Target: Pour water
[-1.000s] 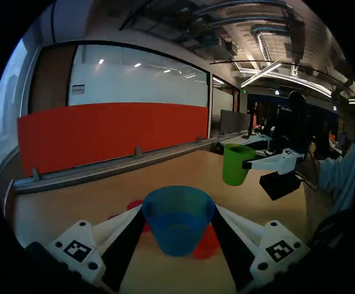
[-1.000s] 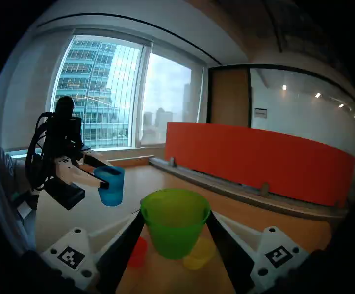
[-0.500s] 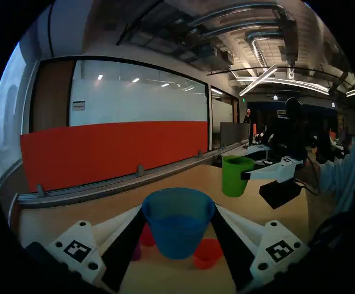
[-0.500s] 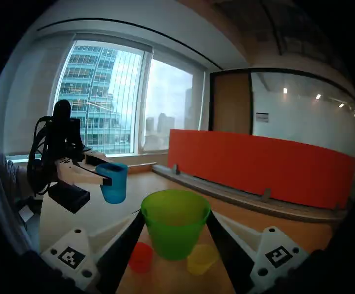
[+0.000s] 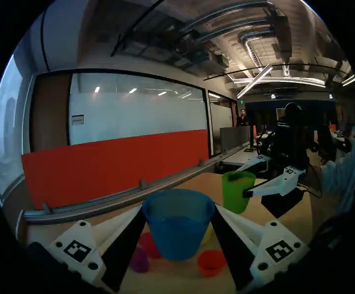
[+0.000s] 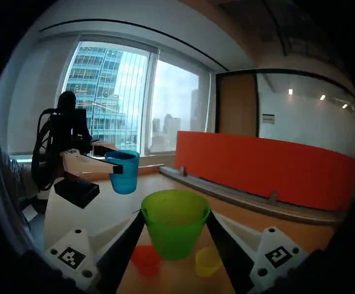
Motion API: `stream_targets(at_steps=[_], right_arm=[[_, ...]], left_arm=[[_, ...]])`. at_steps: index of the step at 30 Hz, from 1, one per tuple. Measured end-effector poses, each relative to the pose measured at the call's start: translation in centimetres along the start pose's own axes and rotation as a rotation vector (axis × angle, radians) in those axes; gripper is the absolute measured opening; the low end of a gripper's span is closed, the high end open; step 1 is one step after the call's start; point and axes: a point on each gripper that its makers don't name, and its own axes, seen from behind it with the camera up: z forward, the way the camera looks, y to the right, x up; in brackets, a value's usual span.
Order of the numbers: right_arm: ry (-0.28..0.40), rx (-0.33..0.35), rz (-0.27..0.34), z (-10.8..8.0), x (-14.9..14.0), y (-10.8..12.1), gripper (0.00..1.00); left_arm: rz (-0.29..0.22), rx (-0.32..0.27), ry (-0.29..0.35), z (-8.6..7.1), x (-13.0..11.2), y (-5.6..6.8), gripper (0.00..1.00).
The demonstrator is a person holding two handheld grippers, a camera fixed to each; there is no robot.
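In the left gripper view my left gripper (image 5: 177,230) is shut on a blue cup (image 5: 178,223) with water inside, held upright above the wooden table (image 5: 177,277). Farther right the green cup (image 5: 236,190) hangs in the right gripper (image 5: 246,188). In the right gripper view my right gripper (image 6: 176,230) is shut on the green cup (image 6: 175,222), upright and looking empty. At upper left there, the left gripper (image 6: 116,169) carries the blue cup (image 6: 123,171), higher than the green one.
Small cups stand on the table below: red (image 5: 211,261), purple (image 5: 139,259), pink (image 5: 149,243) and yellow (image 5: 206,234); red (image 6: 146,258) and yellow (image 6: 208,260) in the right gripper view. An orange partition (image 5: 114,164) with a rail runs along the table's far edge. A sleeve (image 5: 342,171) is at right.
Both grippers have risen with their cups, so the table and small cups sit lower in view. The blue and green cups have drawn closer together.
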Motion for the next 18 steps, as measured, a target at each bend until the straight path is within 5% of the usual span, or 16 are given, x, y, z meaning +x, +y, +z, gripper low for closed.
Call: stream_targets(at_steps=[8, 18], right_arm=[[0.002, 0.032, -0.001, 0.9, 0.0, -1.5, 0.92], [0.0, 0.077, 0.0, 1.9, -0.3, -3.5, 0.91]], left_arm=[[0.077, 0.01, 0.017, 0.2, 2.6, -0.4, 0.88], [0.244, 0.019, 0.027, 0.6, 5.8, 0.3, 0.88]])
